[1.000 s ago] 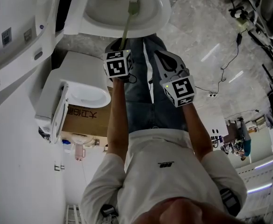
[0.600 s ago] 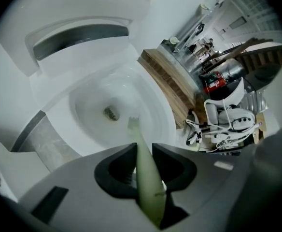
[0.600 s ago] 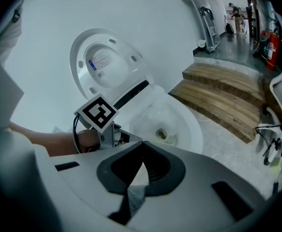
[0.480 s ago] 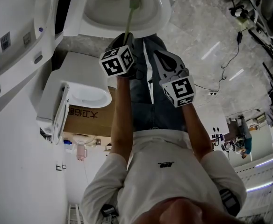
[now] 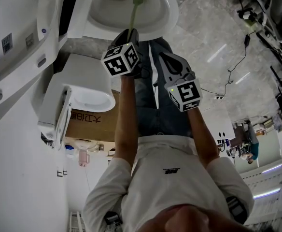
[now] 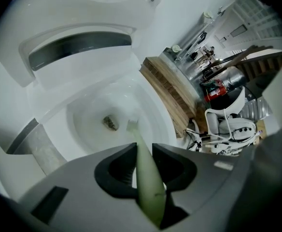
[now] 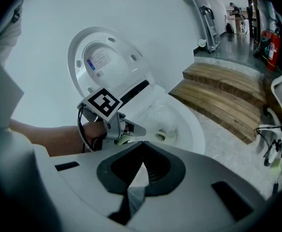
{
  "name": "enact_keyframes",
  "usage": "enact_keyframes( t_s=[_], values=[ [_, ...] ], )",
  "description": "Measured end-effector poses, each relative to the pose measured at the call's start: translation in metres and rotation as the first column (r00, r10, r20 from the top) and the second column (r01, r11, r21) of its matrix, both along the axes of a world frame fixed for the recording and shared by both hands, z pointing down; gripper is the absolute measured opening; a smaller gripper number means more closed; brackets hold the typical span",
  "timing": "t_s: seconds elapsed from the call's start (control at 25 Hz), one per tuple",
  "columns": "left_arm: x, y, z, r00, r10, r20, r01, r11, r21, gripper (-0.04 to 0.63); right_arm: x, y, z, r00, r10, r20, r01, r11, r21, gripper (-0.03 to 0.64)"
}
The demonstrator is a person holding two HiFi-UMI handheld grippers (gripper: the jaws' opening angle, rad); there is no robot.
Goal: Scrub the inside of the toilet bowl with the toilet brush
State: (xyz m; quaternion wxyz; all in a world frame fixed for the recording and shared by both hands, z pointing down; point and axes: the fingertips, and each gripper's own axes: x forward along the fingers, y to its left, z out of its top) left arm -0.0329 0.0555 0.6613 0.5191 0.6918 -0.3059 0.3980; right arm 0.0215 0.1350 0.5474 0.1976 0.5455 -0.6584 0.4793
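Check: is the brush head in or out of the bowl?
In: the toilet brush has its head inside the toilet bowl, beside the drain.

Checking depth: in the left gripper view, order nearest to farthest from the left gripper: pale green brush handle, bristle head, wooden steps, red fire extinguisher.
1. Pale green brush handle: clamped by left gripper.
2. Bristle head: inside white toilet bowl.
3. Wooden steps: right of it.
4. Red fire extinguisher: far right.

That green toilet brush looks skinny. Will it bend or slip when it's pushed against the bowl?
The toilet brush runs straight from the left gripper into the toilet bowl, so it is probably fairly stiff. Its handle looks smooth and tapered, so it might twist or slide in the shut jaws under hard pushing. It is thin, likely light.
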Motion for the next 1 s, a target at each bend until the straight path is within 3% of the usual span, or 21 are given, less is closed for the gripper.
enact_keyframes(
  t_s=[1.0],
  values=[
    [-0.021,-0.069,0.01,0.999,0.019,0.043,-0.02,0.999,0.038,0.107,-0.013,-0.045,-0.008,0.997,0.064,-0.043,-0.063,0.998,0.026,-0.006]
  ],
)
